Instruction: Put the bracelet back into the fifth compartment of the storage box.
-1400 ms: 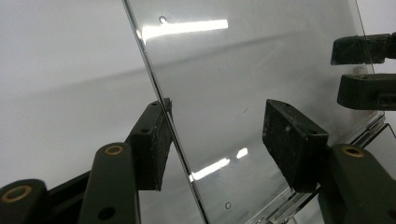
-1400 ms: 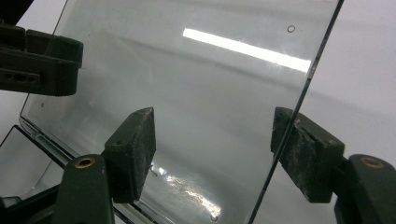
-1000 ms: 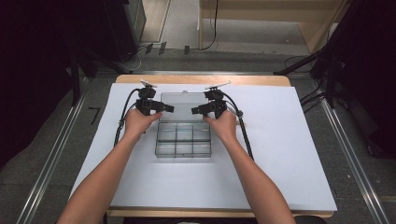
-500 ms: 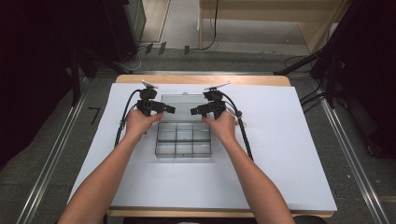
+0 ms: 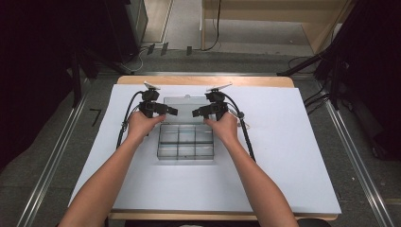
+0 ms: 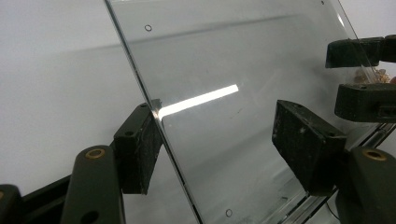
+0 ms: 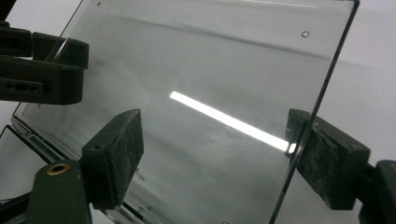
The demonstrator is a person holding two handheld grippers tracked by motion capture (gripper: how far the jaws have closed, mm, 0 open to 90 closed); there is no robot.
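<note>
Clear compartment box (image 5: 185, 142) sits on the white table sheet (image 5: 293, 156), its lid (image 5: 188, 108) raised open at the far side. Left gripper (image 5: 173, 111) and right gripper (image 5: 195, 113) straddle the lid's side edges, jaws having just been opening, pads not pressing.

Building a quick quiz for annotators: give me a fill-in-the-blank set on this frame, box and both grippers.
1. The clear compartment box has its lid swung ____.
2. The box rests on a ____ sheet.
3. The left gripper straddles the lid's edge with its jaws ____.
4. The right gripper has one jaw on each ____ of the lid.

Missing words: open; white; open; side
</note>
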